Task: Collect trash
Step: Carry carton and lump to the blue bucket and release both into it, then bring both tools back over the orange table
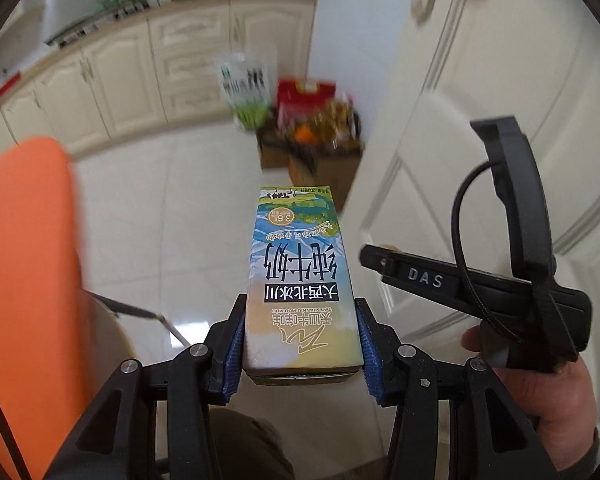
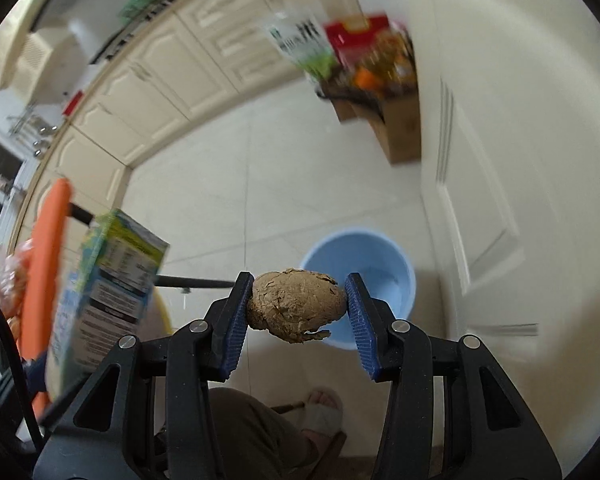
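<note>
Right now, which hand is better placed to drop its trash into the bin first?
Right. The right gripper holds the brown lump near the blue bin; the left view, with the milk carton, shows no bin.

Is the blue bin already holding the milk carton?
No: the milk carton is clamped in the left gripper, and in the right wrist view the blue bin on the floor shows no carton inside.

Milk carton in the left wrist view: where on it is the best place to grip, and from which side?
Grip the milk carton across its two narrow side faces near one end, coming in along its length, as the left gripper does now. The flat, parallel sides give the fingers full contact, and the long box sticks out straight ahead, ready to drop into a bin.
</note>
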`<state>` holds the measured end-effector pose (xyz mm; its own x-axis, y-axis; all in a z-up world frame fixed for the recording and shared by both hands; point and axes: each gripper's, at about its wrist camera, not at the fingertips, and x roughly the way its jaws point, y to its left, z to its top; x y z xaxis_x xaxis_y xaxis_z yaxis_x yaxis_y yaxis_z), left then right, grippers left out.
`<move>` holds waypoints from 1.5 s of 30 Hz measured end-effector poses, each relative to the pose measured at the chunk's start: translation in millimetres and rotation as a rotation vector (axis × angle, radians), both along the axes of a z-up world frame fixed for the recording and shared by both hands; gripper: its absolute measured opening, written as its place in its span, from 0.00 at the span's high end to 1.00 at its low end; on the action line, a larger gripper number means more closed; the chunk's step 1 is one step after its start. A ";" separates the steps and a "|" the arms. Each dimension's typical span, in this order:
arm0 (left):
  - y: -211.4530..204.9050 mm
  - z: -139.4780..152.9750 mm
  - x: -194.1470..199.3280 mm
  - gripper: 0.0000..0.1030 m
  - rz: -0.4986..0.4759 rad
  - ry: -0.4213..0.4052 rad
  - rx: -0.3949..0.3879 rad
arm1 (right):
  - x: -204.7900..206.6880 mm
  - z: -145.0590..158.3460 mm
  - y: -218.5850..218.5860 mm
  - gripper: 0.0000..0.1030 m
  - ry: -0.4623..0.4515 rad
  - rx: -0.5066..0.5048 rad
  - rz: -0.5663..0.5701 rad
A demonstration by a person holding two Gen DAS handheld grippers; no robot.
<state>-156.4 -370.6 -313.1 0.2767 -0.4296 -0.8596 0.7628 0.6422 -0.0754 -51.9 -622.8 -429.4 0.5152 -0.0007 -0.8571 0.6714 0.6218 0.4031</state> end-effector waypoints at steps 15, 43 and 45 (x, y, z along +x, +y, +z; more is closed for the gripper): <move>-122.2 -106.5 190.8 0.46 0.081 0.174 0.209 | 27.3 -122.8 -54.5 0.54 0.050 0.250 -0.088; 83.3 120.3 27.7 0.01 0.114 -0.261 -0.198 | -26.0 134.4 61.2 0.00 -0.237 -0.114 -0.079; 111.6 131.2 27.6 0.01 0.157 -0.288 -0.222 | -19.8 161.0 87.4 0.00 -0.275 -0.155 -0.039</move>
<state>-128.7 -259.0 -182.0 0.5699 -0.5294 -0.6285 0.6668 0.7449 -0.0227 -71.7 -535.4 -268.4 0.7249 -0.1444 -0.6736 0.5746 0.6661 0.4756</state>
